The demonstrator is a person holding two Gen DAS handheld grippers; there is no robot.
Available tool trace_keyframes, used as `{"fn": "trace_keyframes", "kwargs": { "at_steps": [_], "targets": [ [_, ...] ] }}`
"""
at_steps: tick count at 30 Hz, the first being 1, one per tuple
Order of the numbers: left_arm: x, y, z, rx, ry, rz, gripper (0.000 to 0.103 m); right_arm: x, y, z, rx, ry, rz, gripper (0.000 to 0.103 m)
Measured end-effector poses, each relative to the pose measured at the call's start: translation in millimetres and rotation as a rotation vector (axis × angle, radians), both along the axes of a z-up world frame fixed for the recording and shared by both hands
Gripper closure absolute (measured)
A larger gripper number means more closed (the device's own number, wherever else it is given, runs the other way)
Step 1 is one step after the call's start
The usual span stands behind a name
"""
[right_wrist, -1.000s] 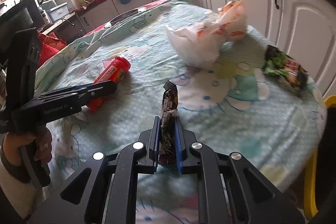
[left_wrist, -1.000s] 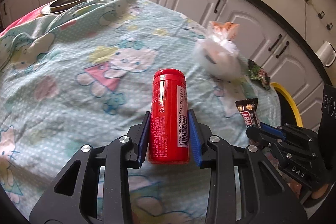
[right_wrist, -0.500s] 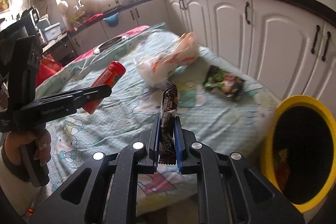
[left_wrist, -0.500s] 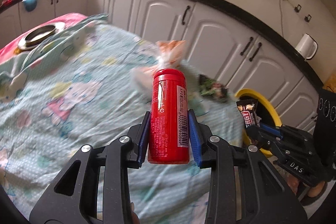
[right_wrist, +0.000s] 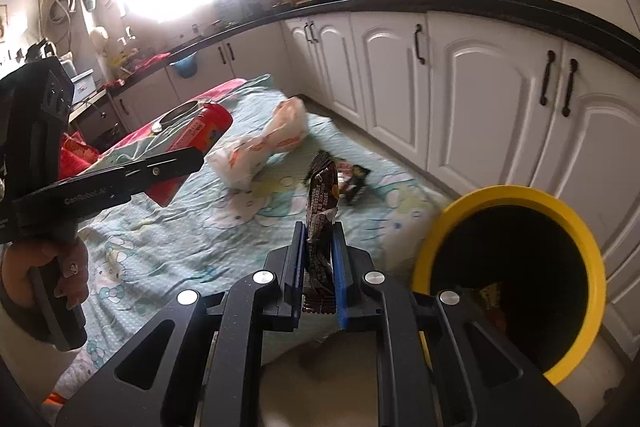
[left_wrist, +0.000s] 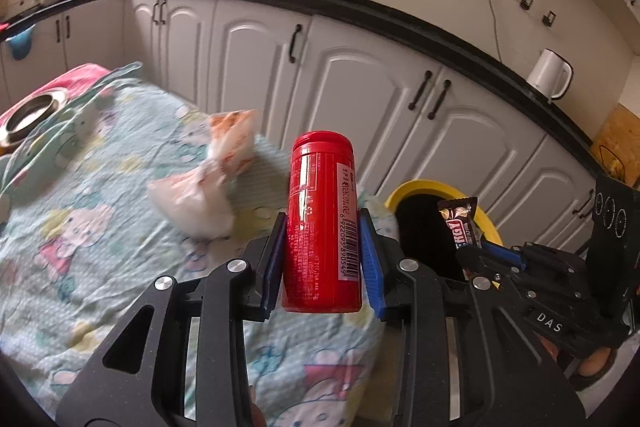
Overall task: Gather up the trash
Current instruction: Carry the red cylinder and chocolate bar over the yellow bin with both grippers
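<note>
My left gripper (left_wrist: 322, 227) is shut on a red can (left_wrist: 322, 223), held upright above the table's near edge. In the right wrist view that can (right_wrist: 200, 139) shows at the left, in the left gripper (right_wrist: 192, 161). My right gripper (right_wrist: 318, 235) is shut on a brown snack wrapper (right_wrist: 320, 203), just left of the yellow-rimmed bin (right_wrist: 580, 235). The left wrist view shows the same wrapper (left_wrist: 460, 223) over the bin (left_wrist: 420, 187). A knotted white and orange bag (left_wrist: 208, 183) (right_wrist: 264, 147) and a dark crumpled packet (right_wrist: 354, 179) lie on the table.
The table wears a cartoon-print cloth (left_wrist: 100, 227). A metal bowl (left_wrist: 30, 107) sits at its far left end. White cabinets (left_wrist: 360, 87) under a black counter run behind the table and bin. A hand (right_wrist: 48, 267) holds the left gripper's handle. Some trash lies inside the bin.
Both grippers have lifted and swung to the right, away from the table and toward the yellow bin, each still holding its item. The bin now fills far more of both views.
</note>
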State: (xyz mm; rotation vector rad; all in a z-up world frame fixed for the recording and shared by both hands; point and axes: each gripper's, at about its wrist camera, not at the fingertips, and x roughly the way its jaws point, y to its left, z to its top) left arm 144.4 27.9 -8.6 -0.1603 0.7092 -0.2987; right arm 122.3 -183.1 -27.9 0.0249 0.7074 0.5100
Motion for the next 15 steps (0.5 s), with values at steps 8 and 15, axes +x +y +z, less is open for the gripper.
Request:
{"fn": "trace_keyframes", "kwargs": {
  "at_steps": [8, 15],
  "targets": [
    [7, -30, 9, -0.001, -0.023, -0.056, 0.076, -3, -33, 7, 0.005, -0.02, -0.064, 0.09],
    [14, -55, 12, -0.005, -0.032, -0.1, 0.076, -4, -61, 8, 0.008, -0.027, -0.123, 0.09]
  ]
}}
